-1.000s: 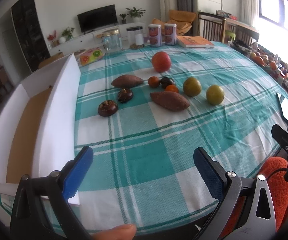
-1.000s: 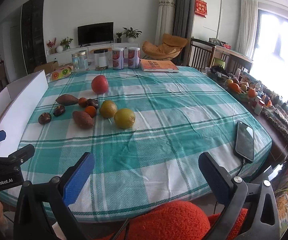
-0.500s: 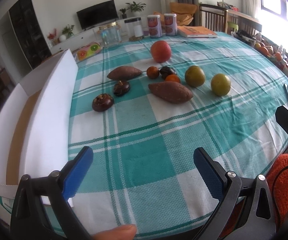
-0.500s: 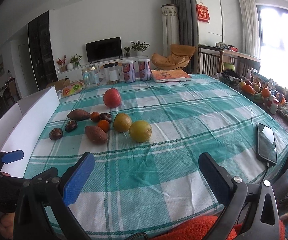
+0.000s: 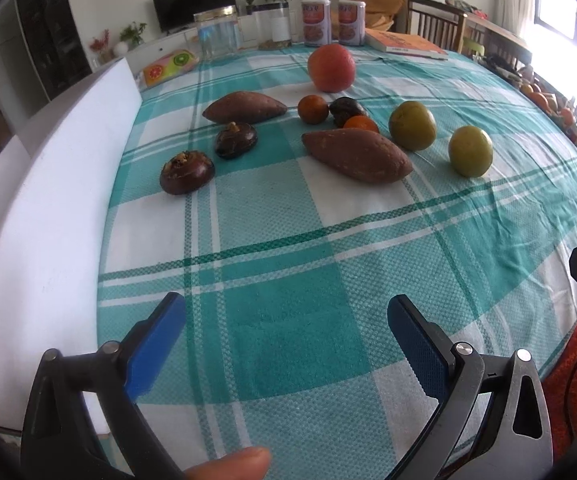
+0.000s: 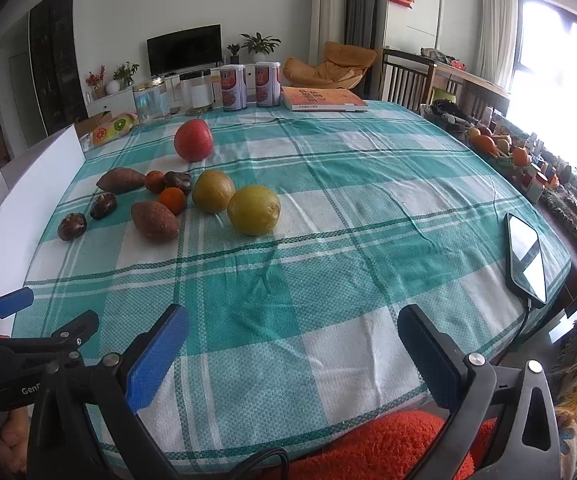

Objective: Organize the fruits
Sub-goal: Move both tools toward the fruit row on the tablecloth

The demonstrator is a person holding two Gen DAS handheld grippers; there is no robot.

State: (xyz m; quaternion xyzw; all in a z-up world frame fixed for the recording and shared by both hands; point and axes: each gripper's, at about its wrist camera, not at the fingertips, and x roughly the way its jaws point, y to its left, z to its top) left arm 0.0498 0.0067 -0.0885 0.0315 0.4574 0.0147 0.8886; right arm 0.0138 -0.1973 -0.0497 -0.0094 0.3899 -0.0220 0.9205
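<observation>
The left gripper (image 5: 286, 322) hovered low over the table (image 5: 288, 280), its blue ribbed fingers (image 5: 156, 338) spread wide and holding nothing; a bare fingertip (image 5: 228, 464) showed at the bottom edge. The right gripper (image 6: 294, 334) hung likewise, its blue fingers (image 6: 158, 354) far apart and empty above the near edge of the table.

The table wore a woven teal-and-white checked cloth (image 6: 328, 240), slightly creased. On it lay the produce in a loose cluster: a smooth round red fruit (image 5: 331, 68) farthest back, two rough brown tapered sweet potatoes (image 5: 358, 155), two small glossy orange mandarins (image 5: 313, 109), three dark wrinkled water-chestnut-like bulbs (image 5: 186, 172), and two dull yellow-green round fruits (image 5: 470, 151) well apart from the grippers. The nearer mandarin touched the front sweet potato.

A tall white foam-like box wall (image 5: 48, 216) ran just beside the cloth's left edge. A black glossy phone (image 6: 526, 258) lay flat near the right edge.
</observation>
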